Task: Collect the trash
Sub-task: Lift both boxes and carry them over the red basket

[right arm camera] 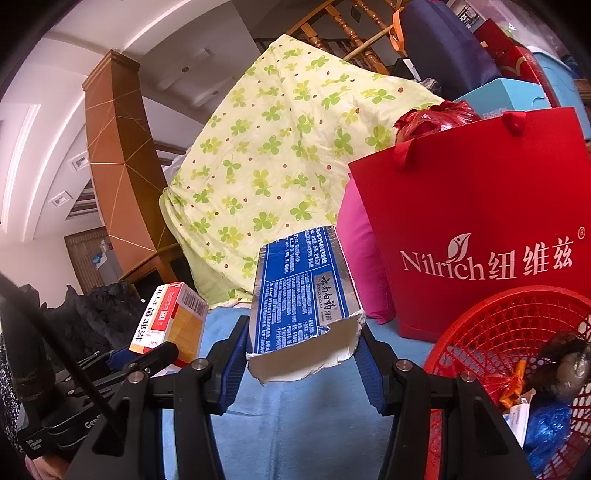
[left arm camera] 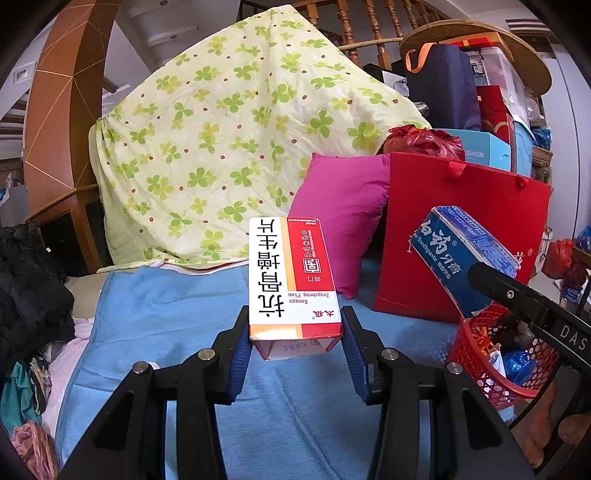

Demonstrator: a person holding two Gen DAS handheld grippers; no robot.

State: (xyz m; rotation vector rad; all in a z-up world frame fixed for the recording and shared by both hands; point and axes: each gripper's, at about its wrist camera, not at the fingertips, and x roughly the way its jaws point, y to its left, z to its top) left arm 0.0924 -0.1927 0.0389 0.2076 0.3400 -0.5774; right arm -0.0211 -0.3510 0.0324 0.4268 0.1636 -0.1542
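Left gripper [left arm camera: 295, 328] pinching pill box [left arm camera: 290, 277] (label upside down), left of basket [right arm camera: 517, 332]. Right gripper [right arm camera: 303, 343] pinching toothpaste box [right arm camera: 299, 295] beside basket.

Blue bedsheet [left arm camera: 155, 325] near; clover-print quilt [left arm camera: 229, 140] draped far behind, magenta pillow [left arm camera: 343, 218] to its right. Wooden stair railing [left arm camera: 354, 26] beyond. Brown panelled column [right arm camera: 118, 173] left, white ceiling [right arm camera: 48, 85] above.
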